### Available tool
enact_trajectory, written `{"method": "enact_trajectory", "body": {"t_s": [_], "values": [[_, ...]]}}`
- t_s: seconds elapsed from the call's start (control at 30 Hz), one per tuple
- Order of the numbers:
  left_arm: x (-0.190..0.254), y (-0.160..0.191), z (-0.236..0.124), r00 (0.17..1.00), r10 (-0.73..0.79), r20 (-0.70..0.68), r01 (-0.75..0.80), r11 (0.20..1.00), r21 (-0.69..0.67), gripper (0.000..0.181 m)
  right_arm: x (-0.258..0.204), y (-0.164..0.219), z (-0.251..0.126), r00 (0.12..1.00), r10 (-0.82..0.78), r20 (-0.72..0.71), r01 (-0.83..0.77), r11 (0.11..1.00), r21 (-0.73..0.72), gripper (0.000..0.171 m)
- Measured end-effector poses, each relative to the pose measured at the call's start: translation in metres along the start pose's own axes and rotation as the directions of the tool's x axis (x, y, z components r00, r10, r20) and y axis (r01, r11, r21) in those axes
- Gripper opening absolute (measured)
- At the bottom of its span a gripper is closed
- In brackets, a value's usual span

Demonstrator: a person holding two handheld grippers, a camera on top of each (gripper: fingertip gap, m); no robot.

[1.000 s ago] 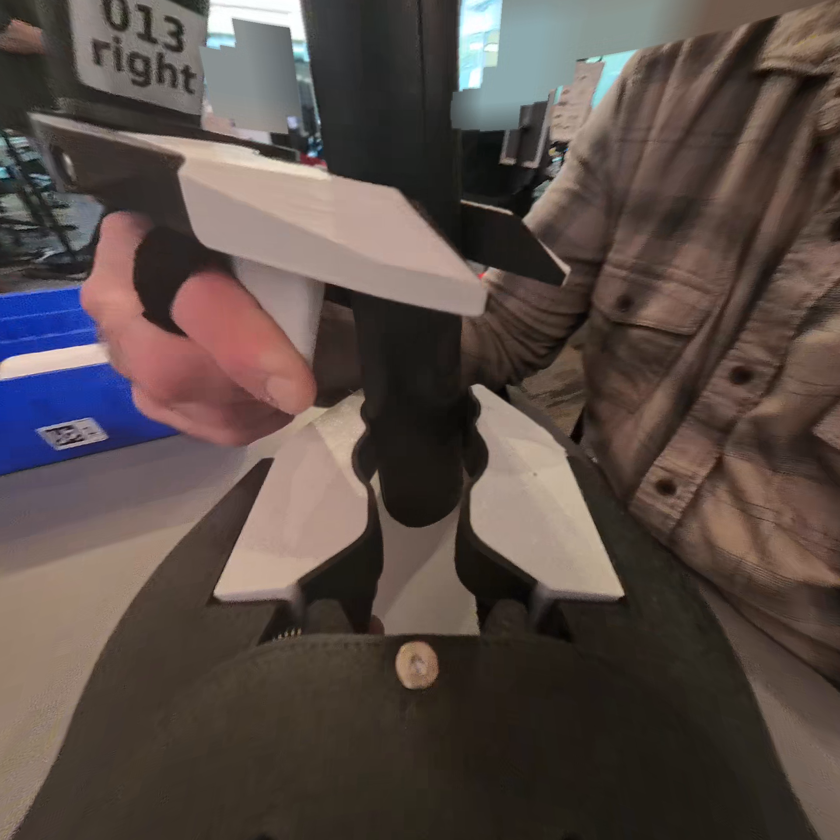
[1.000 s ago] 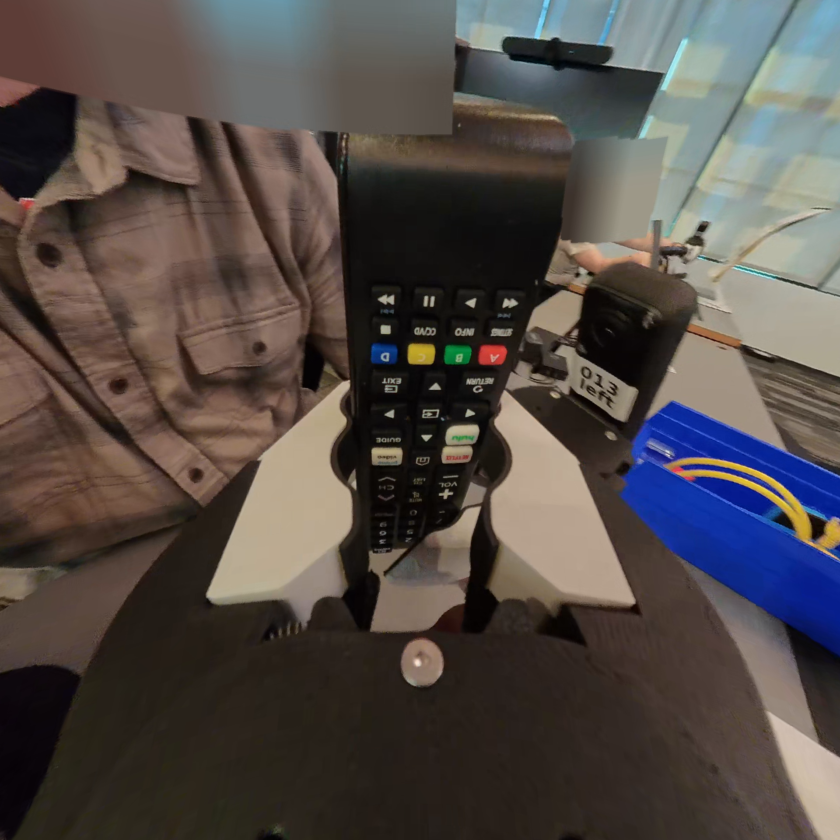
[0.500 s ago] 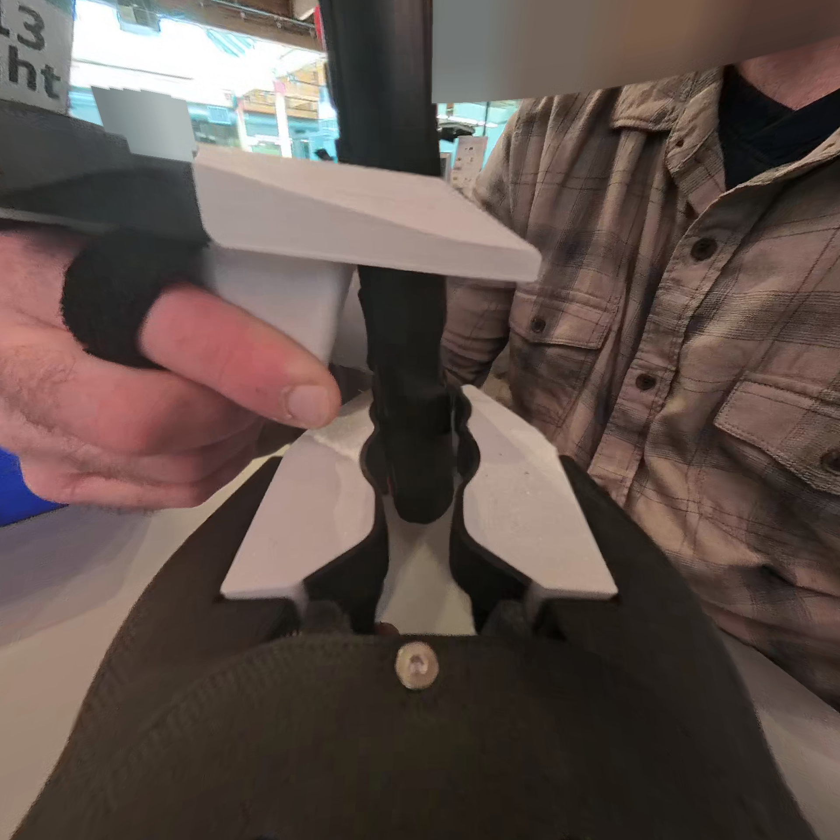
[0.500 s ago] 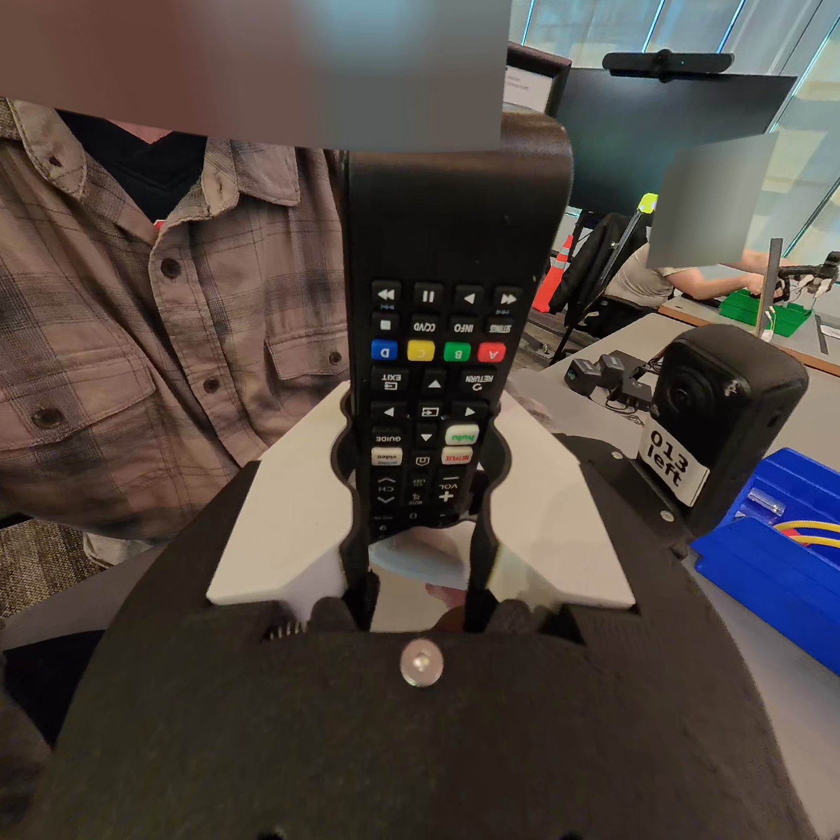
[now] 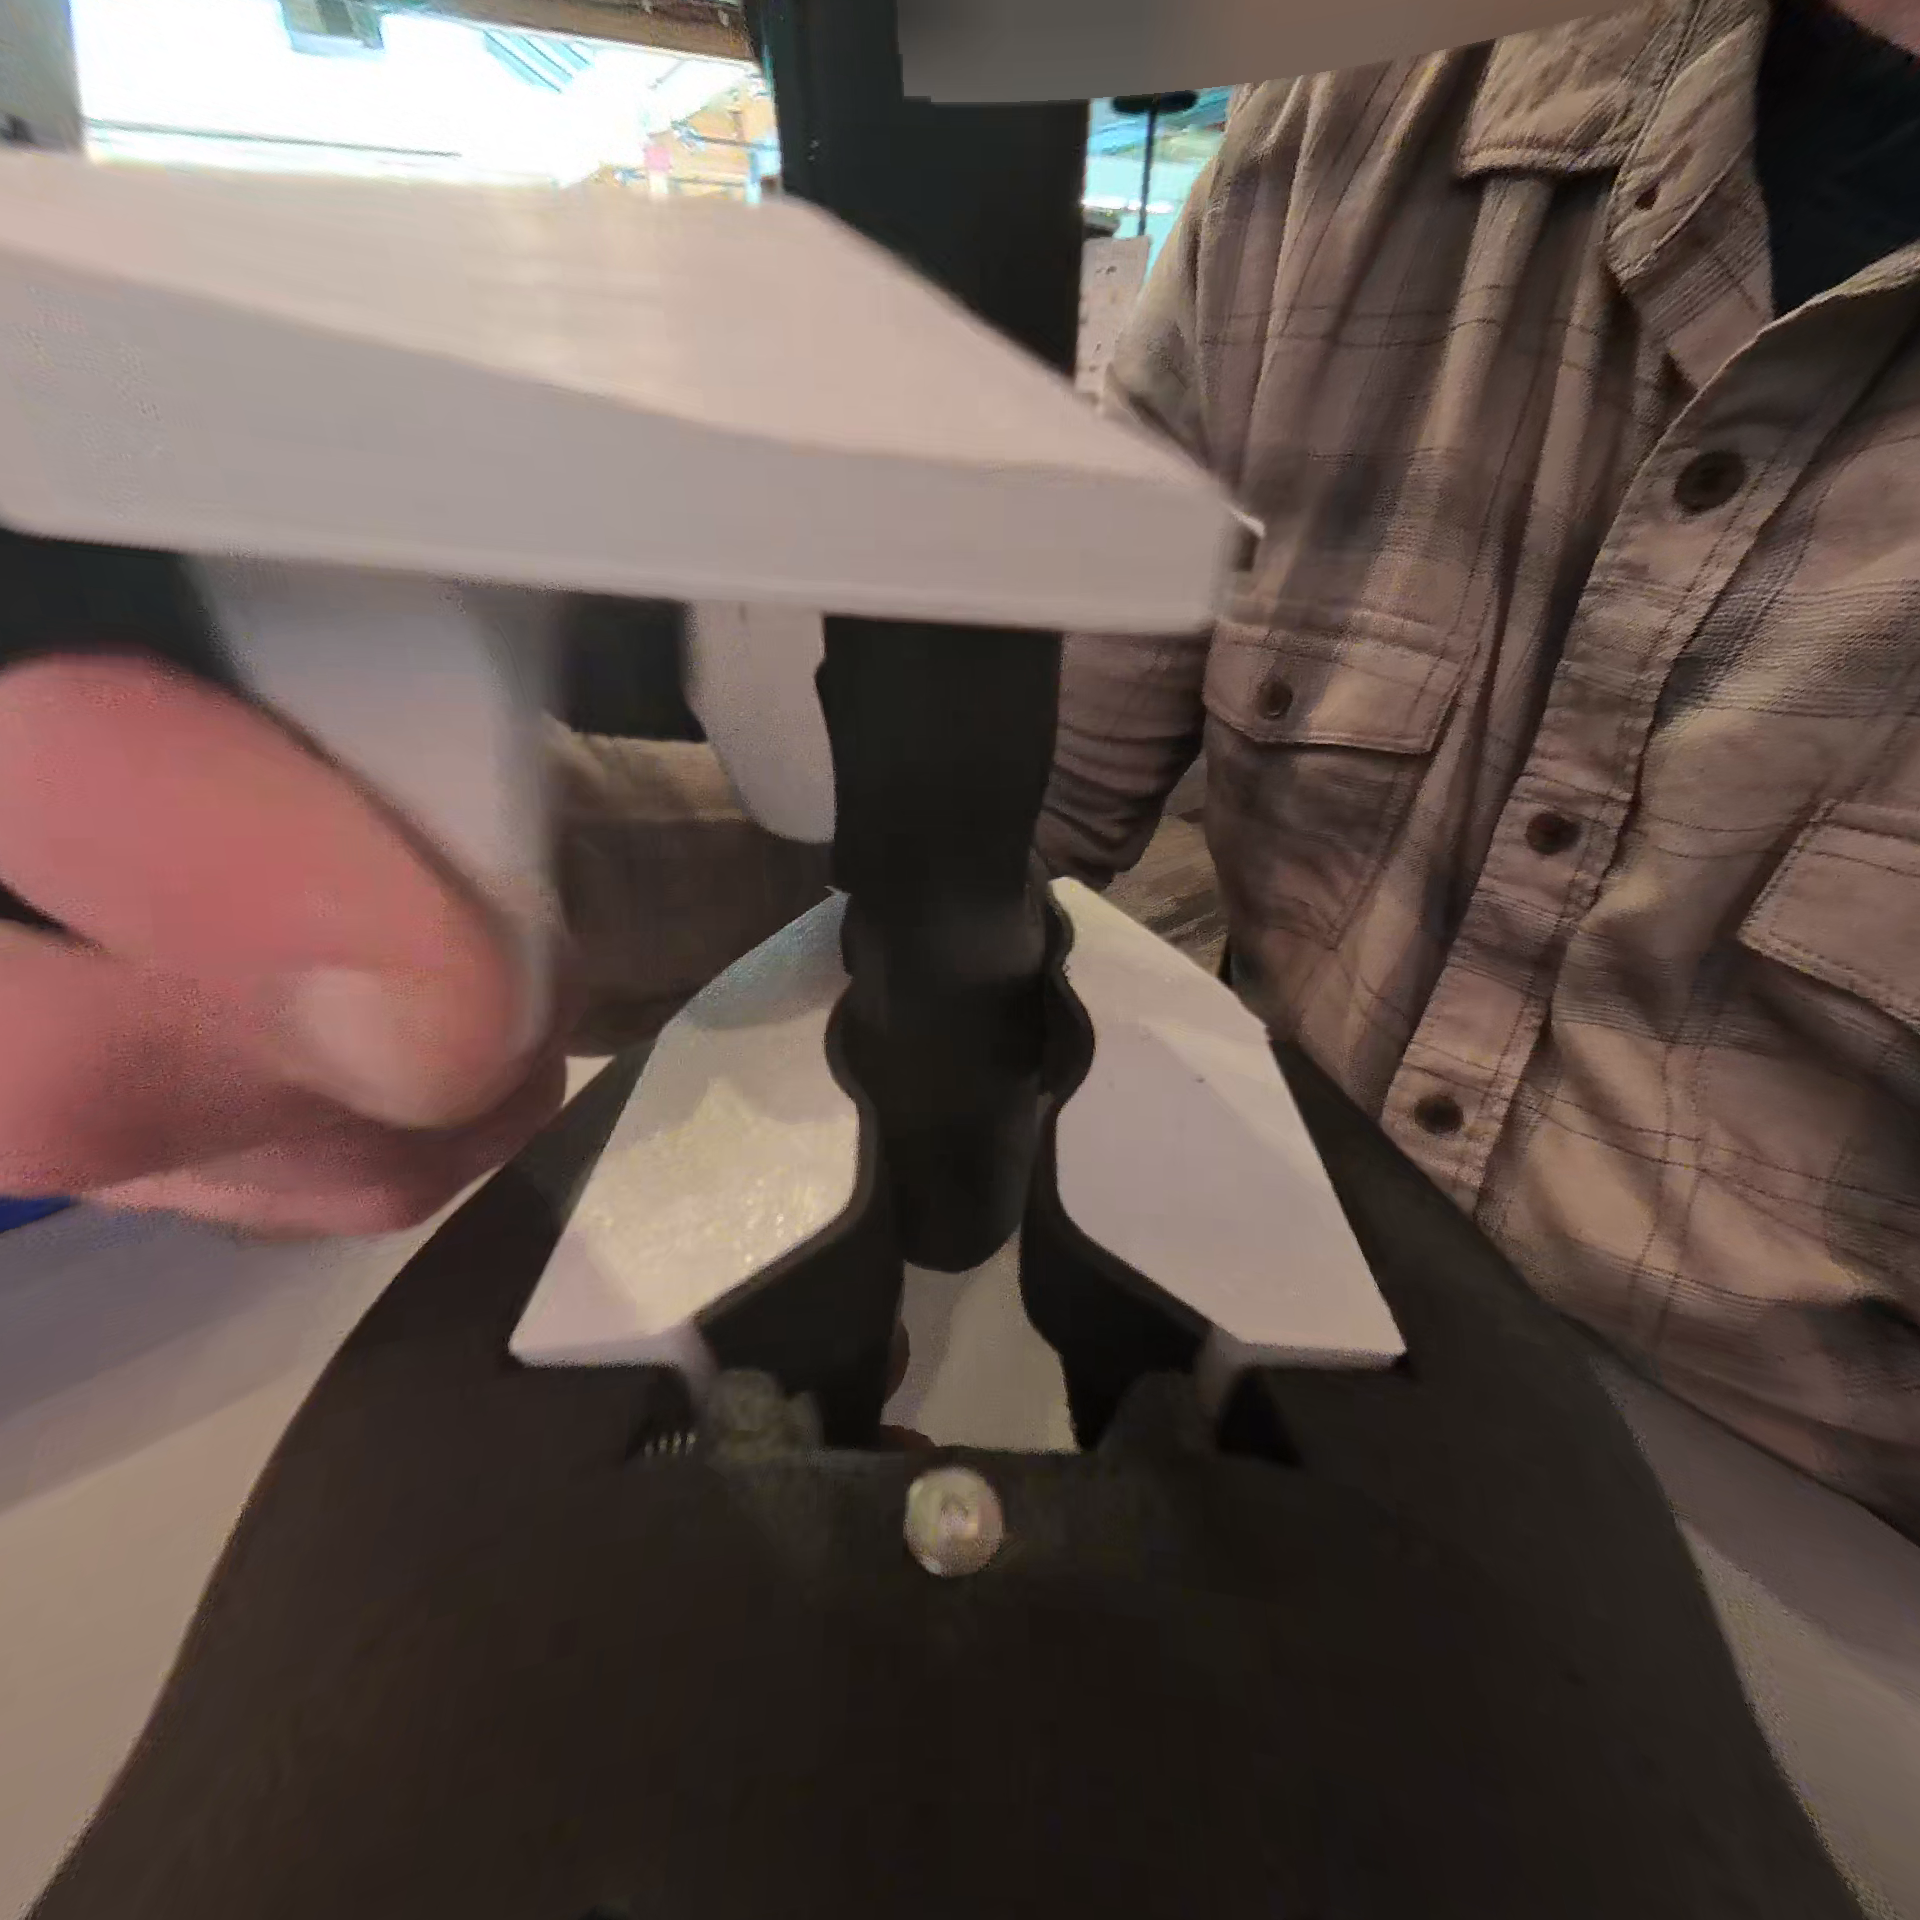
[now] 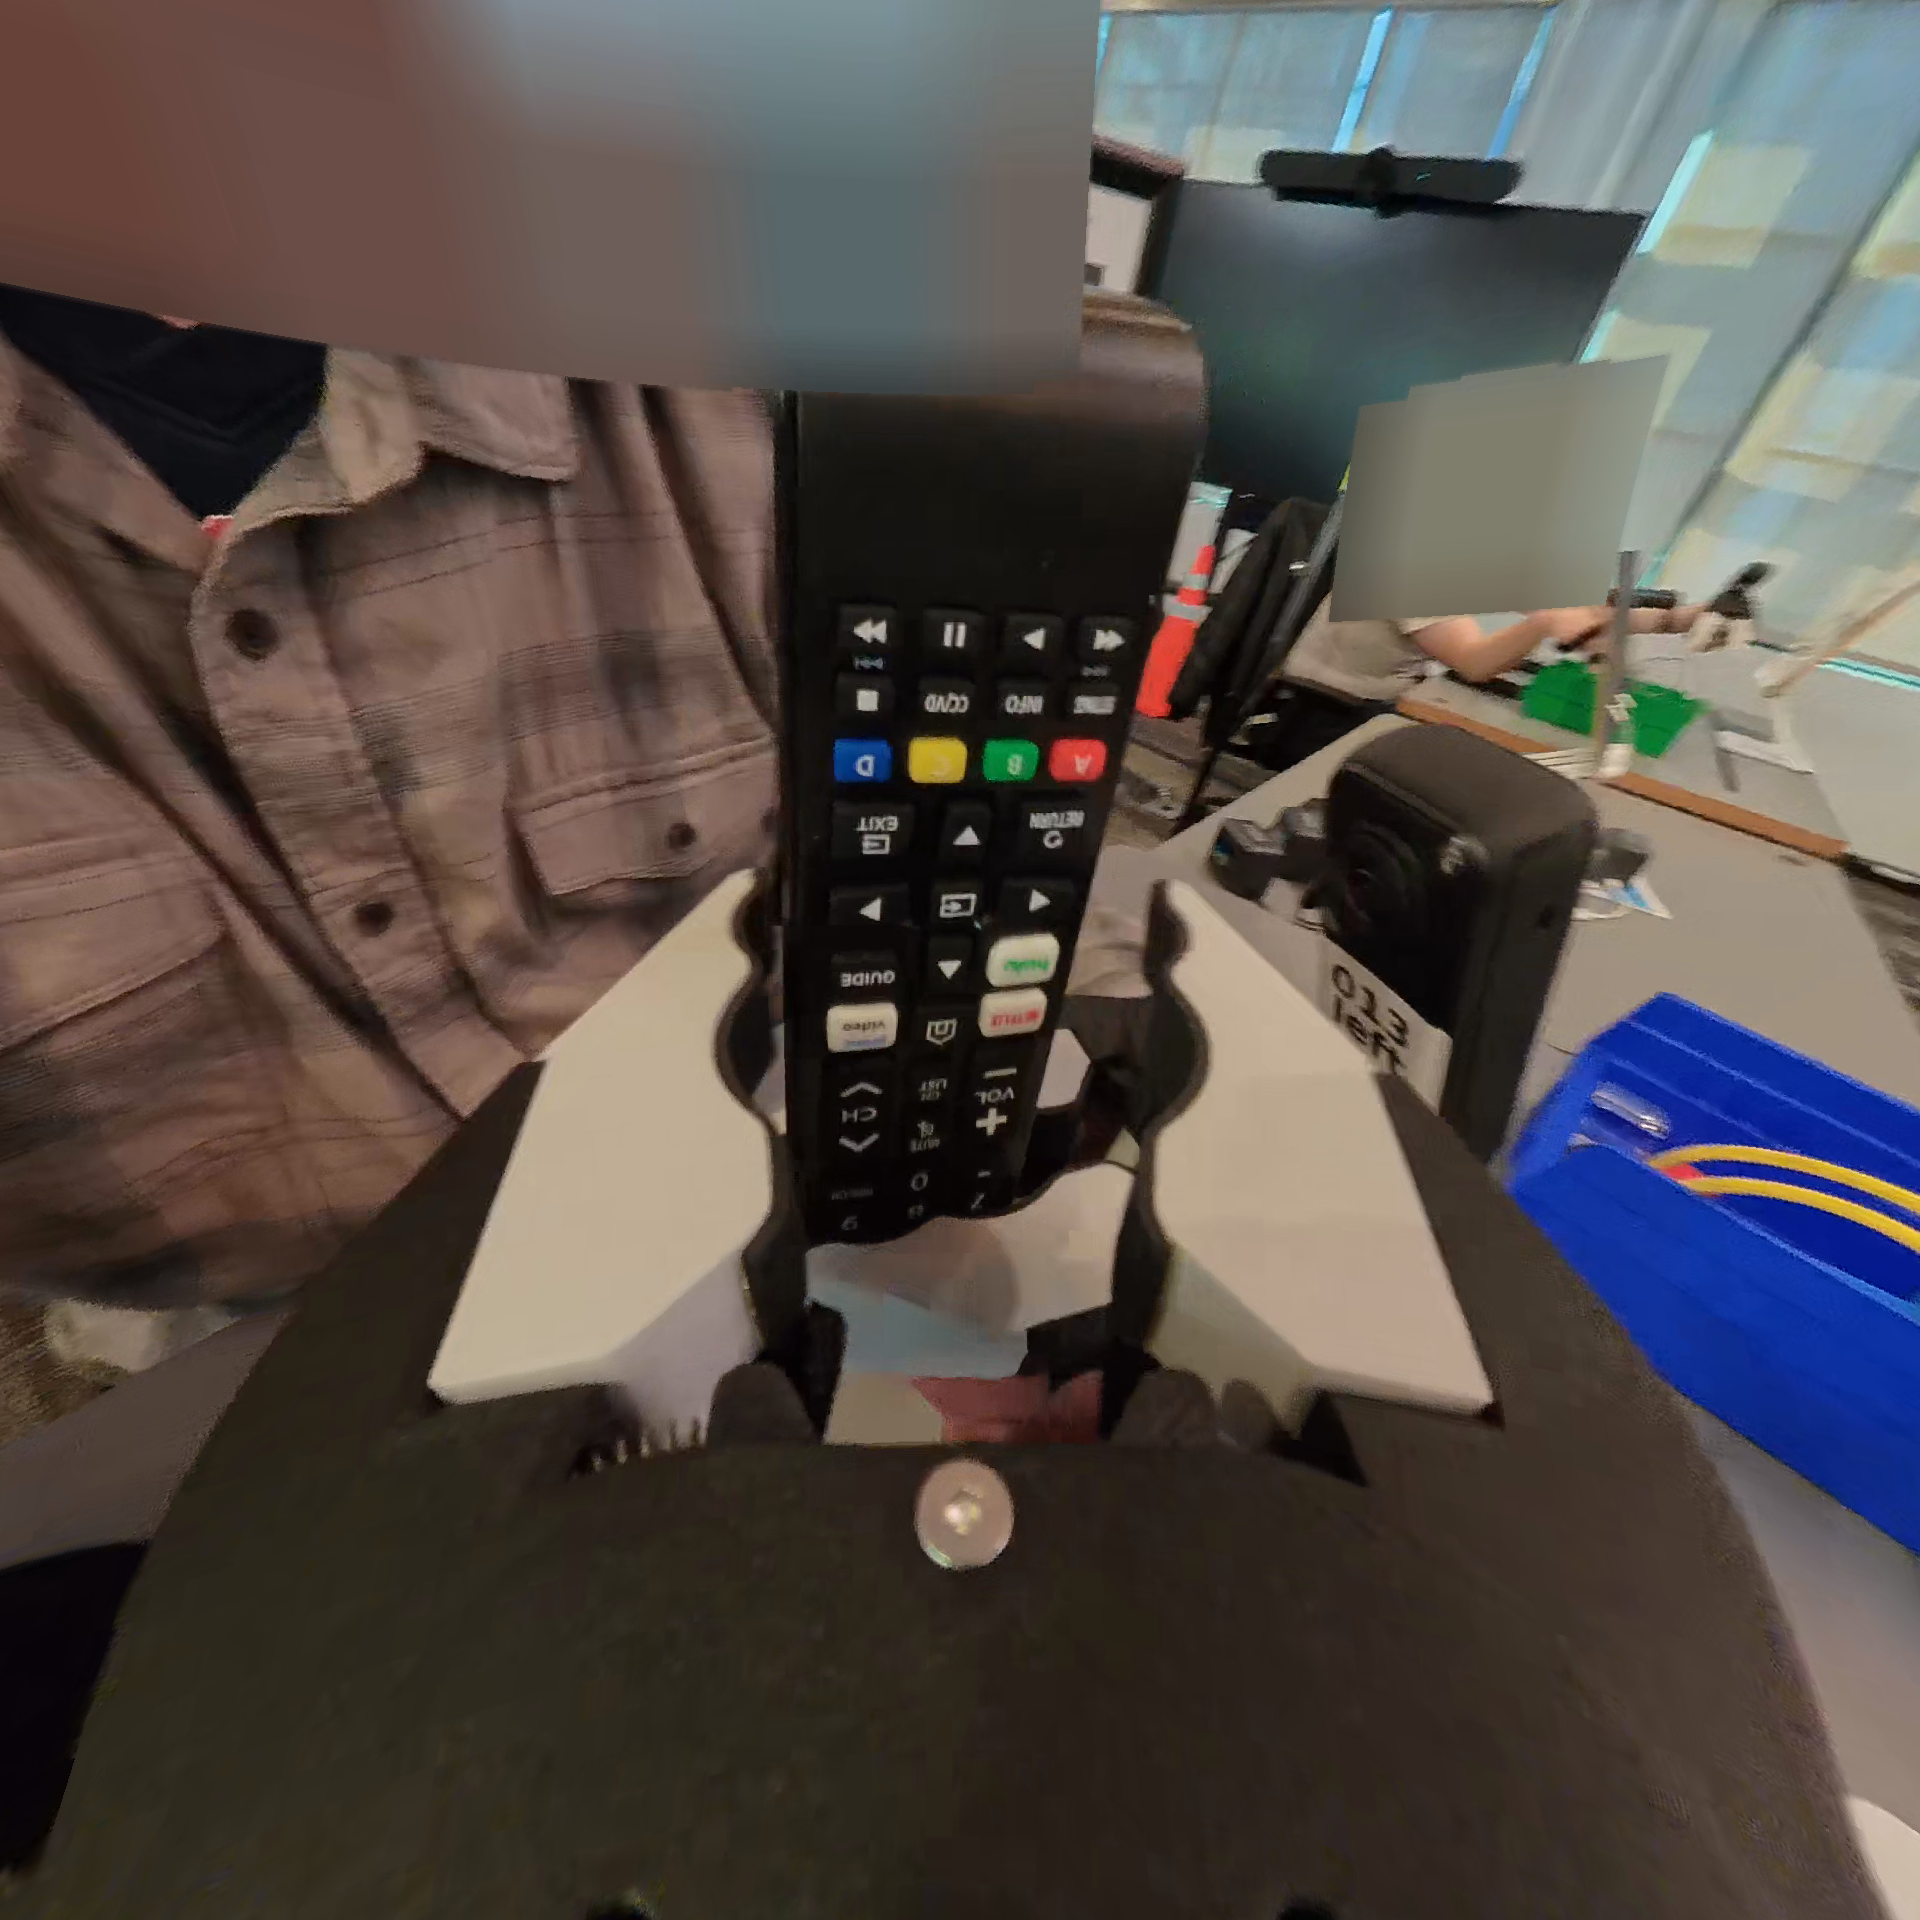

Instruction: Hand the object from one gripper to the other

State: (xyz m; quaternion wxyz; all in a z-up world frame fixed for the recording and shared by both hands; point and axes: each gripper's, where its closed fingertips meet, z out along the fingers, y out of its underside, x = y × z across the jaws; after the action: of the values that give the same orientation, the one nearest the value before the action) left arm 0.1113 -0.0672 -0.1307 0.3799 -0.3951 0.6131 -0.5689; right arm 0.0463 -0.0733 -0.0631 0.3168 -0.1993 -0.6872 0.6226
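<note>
Left gripper (image 5: 951,1049): jaws closed tight on the lower end of one black TV remote (image 5: 940,790), pads pressed on both narrow sides, remote standing upright toward 12 o'clock.

Right gripper (image 6: 961,1049): jaws spread. In the right wrist view the same remote (image 6: 961,831) stands between the fingers, button face to the camera. There is a clear gap at the 3 o'clock finger; the 9 o'clock finger is very close, and contact there cannot be told. It reads as let go, not holding.

In the left wrist view the right gripper's white finger plate (image 5: 582,416) crosses at 10 to 12 o'clock, above the left jaws, with the person's hand (image 5: 239,935) under it at 9 o'clock, blurred.

Progress, as a judgement: the handover looks almost done. The left gripper carries the remote and the right has opened. What is left is for the right gripper to pull clear of the remote.

Counts:
- one remote
- two grippers
- one person in a plaid shirt (image 6: 364,779) directly behind
- one blue bin (image 6: 1725,1226) at 3 o'clock in the right wrist view, with yellow cables (image 6: 1808,1184) inside
- one camera block (image 6: 1455,883) on the left gripper at 2 o'clock
- one dark monitor (image 6: 1382,332) at 1 o'clock
- a second person's arm (image 6: 1496,634) far back at a desk
</note>
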Motion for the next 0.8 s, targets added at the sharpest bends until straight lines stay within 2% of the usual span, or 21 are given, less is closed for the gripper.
{"method": "enact_trajectory", "body": {"t_s": [0.03,0.07,0.13,0.2,0.3,0.37,0.43,0.53,0.6,0.7,0.77,0.8], "values": [[-0.004,-0.001,-0.003,0.999,0.017,0.035,-0.016,1.000,-0.010,0.026,0.006,-0.003,-0.005,0.999,-0.012,-0.043,0.013,1.000,0.018,0.081],[-0.011,-0.003,-0.008,0.996,0.036,0.084,-0.034,0.999,-0.018,0.026,0.013,-0.007,-0.011,0.995,-0.025,-0.095,0.028,0.999,0.036,0.085],[-0.029,-0.008,-0.021,0.976,0.069,0.207,-0.064,0.997,-0.032,0.025,0.032,-0.013,-0.027,0.975,-0.029,-0.222,0.041,0.998,0.047,0.089],[-0.052,-0.013,-0.038,0.927,0.106,0.360,-0.092,0.994,-0.056,0.025,0.053,-0.007,-0.046,0.932,-0.035,-0.360,0.036,0.999,-0.004,0.084],[-0.092,-0.022,-0.074,0.754,0.160,0.637,-0.130,0.987,-0.094,0.026,0.080,-0.004,-0.076,0.842,-0.037,-0.539,0.027,0.999,-0.027,0.084],[-0.116,-0.026,-0.104,0.579,0.181,0.795,-0.134,0.983,-0.125,0.025,0.097,-0.010,-0.095,0.763,-0.035,-0.645,0.038,0.999,-0.009,0.082],[-0.129,-0.026,-0.129,0.420,0.207,0.884,-0.136,0.977,-0.164,0.026,0.112,-0.010,-0.105,0.682,-0.041,-0.730,0.032,0.999,-0.026,0.080],[-0.140,-0.017,-0.151,0.287,0.241,0.927,-0.099,0.970,-0.221,0.026,0.133,-0.001,-0.105,0.588,-0.036,-0.808,0.005,0.999,-0.041,0.072],[-0.141,-0.014,-0.154,0.282,0.213,0.935,-0.087,0.977,-0.196,0.026,0.143,0.010,-0.098,0.546,-0.074,-0.834,-0.008,0.996,-0.093,0.070],[-0.135,-0.005,-0.132,0.465,0.177,0.867,-0.063,0.984,-0.167,0.025,0.139,0.016,-0.076,0.609,-0.105,-0.787,0.026,0.993,-0.112,0.062],[-0.132,0.004,-0.126,0.532,0.160,0.832,-0.020,0.984,-0.176,0.025,0.133,0.012,-0.071,0.654,-0.081,-0.752,0.036,0.996,-0.077,0.060],[-0.132,0.005,-0.125,0.537,0.175,0.825,-0.029,0.982,-0.189,0.025,0.128,0.011,-0.070,0.679,-0.069,-0.731,0.036,0.997,-0.061,0.054]]}}
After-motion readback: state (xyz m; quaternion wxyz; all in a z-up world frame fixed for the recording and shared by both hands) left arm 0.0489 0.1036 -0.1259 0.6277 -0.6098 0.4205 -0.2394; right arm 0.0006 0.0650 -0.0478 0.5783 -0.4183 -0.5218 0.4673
